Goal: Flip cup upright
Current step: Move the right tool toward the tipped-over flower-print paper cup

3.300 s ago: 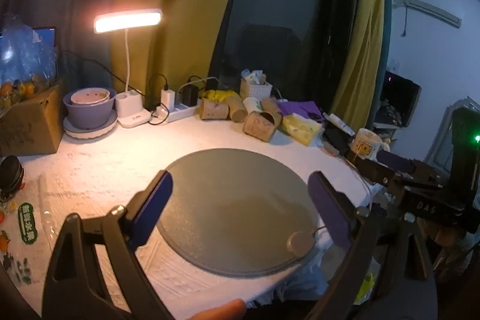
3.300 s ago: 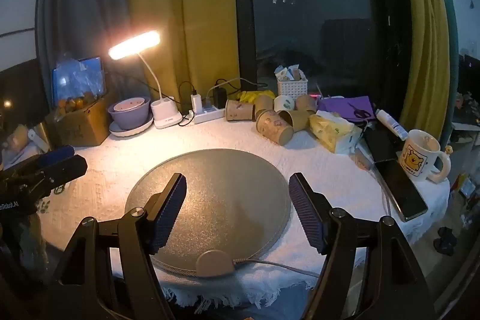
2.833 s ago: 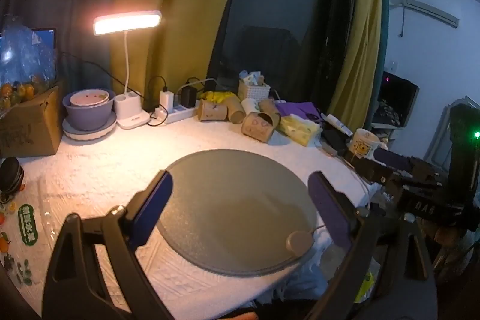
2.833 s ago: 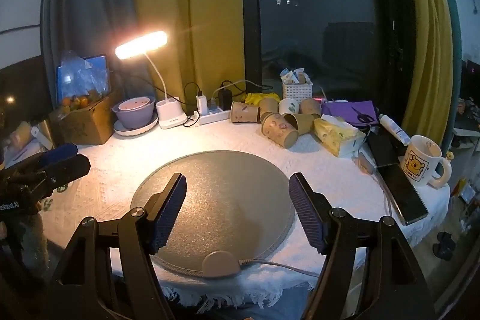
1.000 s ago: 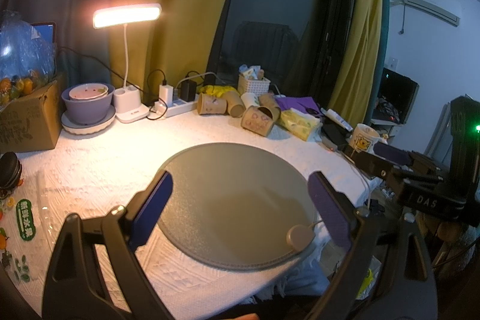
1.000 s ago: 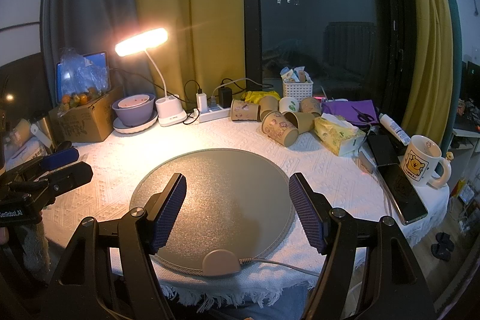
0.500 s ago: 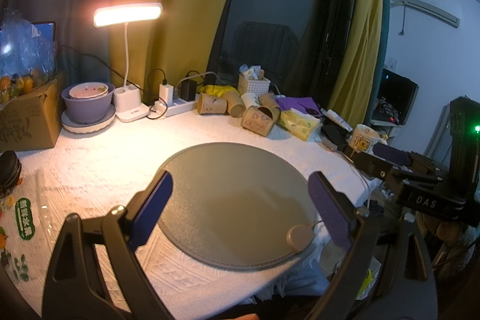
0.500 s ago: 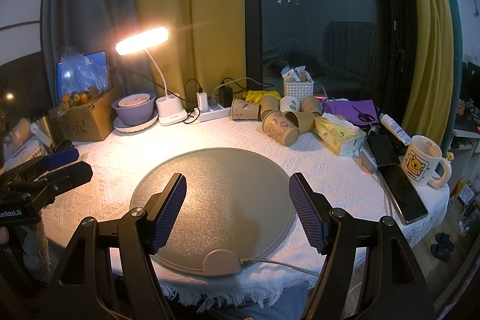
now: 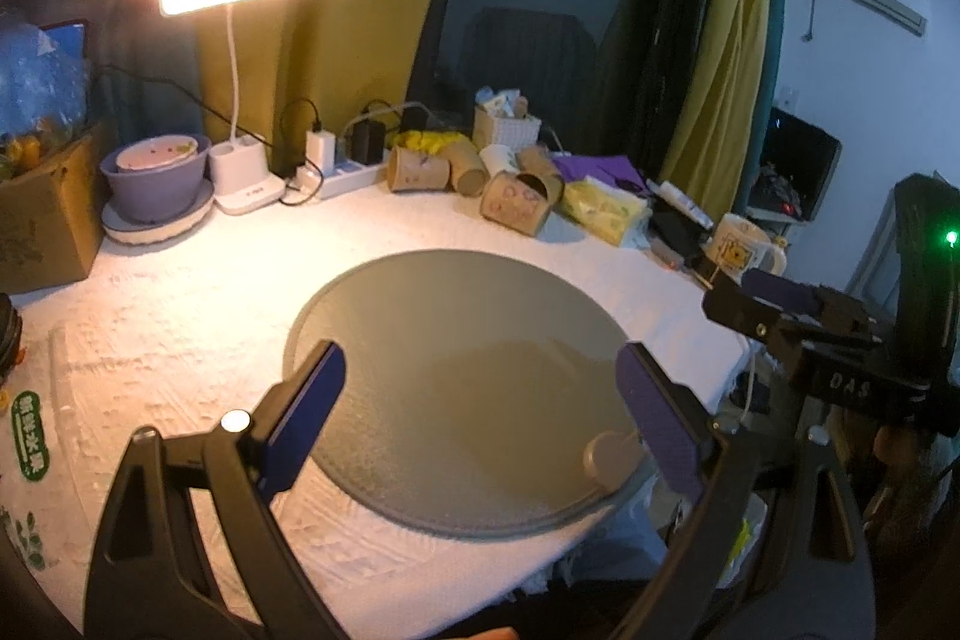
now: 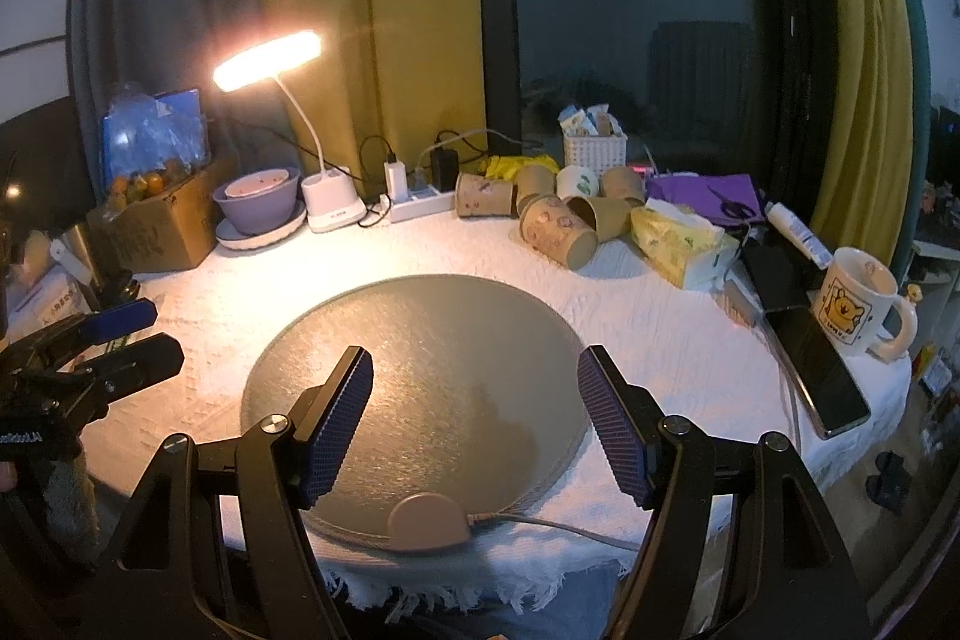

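Observation:
Several brown paper cups lie on their sides in a cluster at the back of the table; the nearest one (image 10: 557, 232) also shows in the left wrist view (image 9: 519, 203). My left gripper (image 9: 480, 388) is open and empty above the near part of a round grey mat (image 9: 456, 340). My right gripper (image 10: 474, 394) is open and empty above the same mat (image 10: 420, 352), far short of the cups. The left gripper shows at the left edge of the right wrist view (image 10: 120, 334).
A lit desk lamp (image 10: 267, 58), a purple bowl (image 10: 258, 202), a power strip (image 10: 420, 205) and a cardboard box (image 10: 156, 226) stand at the back left. A tissue pack (image 10: 681, 244), a phone (image 10: 816, 364) and a white mug (image 10: 855, 301) lie on the right.
Both views have shifted only slightly. Both grippers stay open and empty over the mat, and the cups have not moved.

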Demonstrator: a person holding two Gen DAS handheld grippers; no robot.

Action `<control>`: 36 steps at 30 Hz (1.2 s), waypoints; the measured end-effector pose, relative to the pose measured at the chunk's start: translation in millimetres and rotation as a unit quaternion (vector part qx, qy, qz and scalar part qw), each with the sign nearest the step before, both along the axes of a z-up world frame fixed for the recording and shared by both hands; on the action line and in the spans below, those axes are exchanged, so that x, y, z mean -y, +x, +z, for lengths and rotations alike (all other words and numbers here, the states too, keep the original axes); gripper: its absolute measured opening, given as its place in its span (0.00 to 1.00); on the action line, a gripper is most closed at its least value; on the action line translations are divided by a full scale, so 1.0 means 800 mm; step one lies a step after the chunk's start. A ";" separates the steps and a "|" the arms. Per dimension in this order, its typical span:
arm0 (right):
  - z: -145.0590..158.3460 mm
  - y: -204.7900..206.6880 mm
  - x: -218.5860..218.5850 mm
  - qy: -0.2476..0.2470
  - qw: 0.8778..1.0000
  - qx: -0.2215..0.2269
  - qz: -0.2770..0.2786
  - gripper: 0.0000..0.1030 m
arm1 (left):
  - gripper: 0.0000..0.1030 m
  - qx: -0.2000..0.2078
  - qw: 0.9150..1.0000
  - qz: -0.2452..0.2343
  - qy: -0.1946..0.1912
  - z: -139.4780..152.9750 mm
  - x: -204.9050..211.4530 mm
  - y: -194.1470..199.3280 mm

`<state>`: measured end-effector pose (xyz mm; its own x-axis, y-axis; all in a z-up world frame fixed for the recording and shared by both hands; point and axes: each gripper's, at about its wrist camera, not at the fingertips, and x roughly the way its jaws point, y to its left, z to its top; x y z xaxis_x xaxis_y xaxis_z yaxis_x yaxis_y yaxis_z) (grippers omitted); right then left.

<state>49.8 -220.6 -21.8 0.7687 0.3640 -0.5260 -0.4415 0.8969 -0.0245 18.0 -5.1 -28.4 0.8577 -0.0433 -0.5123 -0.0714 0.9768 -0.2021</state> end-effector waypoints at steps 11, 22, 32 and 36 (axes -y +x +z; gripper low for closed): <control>-0.007 0.073 0.015 -0.001 1.000 -0.022 -0.010 0.72 | 0.90 -0.043 0.999 -0.015 0.000 -0.008 -0.002 0.074; 0.000 0.156 0.029 0.003 1.000 -0.025 -0.007 0.72 | 0.90 -0.057 0.998 -0.021 0.010 -0.001 0.000 0.172; -0.013 0.231 0.047 0.003 0.999 -0.030 -0.012 0.72 | 0.90 -0.088 0.995 -0.039 0.002 -0.013 0.016 0.259; -0.021 0.257 0.056 0.001 0.999 -0.033 -0.012 0.72 | 0.90 -0.101 0.994 -0.041 -0.002 -0.021 0.026 0.295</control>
